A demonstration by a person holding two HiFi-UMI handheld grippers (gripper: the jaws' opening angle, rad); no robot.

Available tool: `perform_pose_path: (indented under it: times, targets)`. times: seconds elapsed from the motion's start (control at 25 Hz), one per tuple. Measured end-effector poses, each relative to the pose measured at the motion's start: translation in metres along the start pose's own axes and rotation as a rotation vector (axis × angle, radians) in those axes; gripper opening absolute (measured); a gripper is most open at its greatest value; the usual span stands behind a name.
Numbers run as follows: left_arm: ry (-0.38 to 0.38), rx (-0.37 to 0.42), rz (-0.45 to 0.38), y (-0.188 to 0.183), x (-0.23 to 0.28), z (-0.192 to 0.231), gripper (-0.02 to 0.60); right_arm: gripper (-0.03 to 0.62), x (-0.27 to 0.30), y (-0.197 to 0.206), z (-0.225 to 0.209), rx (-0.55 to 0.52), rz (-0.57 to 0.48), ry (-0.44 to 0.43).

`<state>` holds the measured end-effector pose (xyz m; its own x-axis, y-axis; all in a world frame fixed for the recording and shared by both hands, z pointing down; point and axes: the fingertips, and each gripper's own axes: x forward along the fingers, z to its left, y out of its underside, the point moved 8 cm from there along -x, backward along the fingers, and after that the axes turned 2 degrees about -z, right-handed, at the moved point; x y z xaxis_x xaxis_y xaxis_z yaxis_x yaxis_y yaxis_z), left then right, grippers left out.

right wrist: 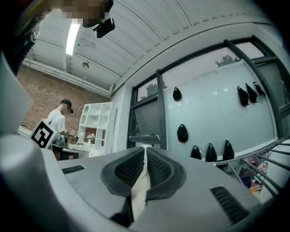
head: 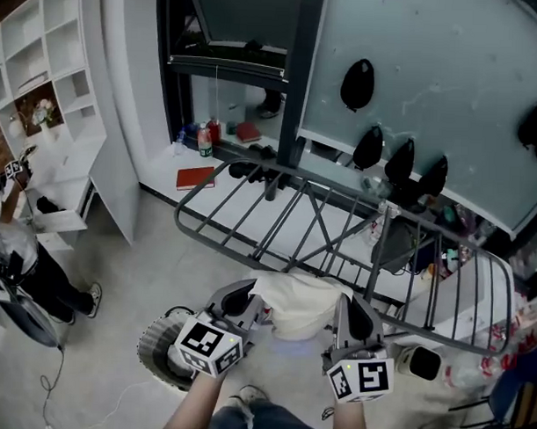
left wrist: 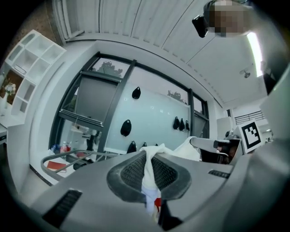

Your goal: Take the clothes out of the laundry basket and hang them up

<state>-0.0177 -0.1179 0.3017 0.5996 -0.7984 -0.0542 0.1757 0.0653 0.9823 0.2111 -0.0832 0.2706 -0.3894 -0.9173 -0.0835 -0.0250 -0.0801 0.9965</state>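
Observation:
A cream-white garment (head: 296,309) hangs bunched between my two grippers, just in front of the near rail of the grey drying rack (head: 251,219). My left gripper (head: 251,309) is shut on one edge of the garment (left wrist: 151,177), which shows pinched between the dark pads. My right gripper (head: 346,321) is shut on the other edge of the garment (right wrist: 139,183). The round laundry basket (head: 158,348) stands on the floor below my left gripper. In the left gripper view the garment runs across to the right gripper (left wrist: 226,145).
The rack's far side lies against a frosted glass wall (head: 449,84) with black hooks. A white shelf unit (head: 53,87) and a person (head: 12,262) are at the left. A red book (head: 195,177) and bottles (head: 205,138) lie beyond the rack. Clutter fills the right side (head: 501,349).

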Motion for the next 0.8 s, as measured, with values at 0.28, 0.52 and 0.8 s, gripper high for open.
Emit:
perform_pose_path:
  times: [0.28, 0.52, 0.8]
  targets:
    - [0.18, -0.001, 0.027, 0.001, 0.022, -0.052, 0.028, 0.008, -0.064, -0.009, -0.022, -0.008, -0.015, 0.188]
    - [0.301, -0.003, 0.043, 0.005, 0.041, -0.093, 0.028, 0.008, -0.115, -0.015, -0.032, -0.041, -0.014, 0.334]
    - [0.376, -0.016, 0.035, 0.003, 0.063, -0.124, 0.028, 0.008, -0.141, -0.02, -0.042, -0.068, -0.016, 0.451]
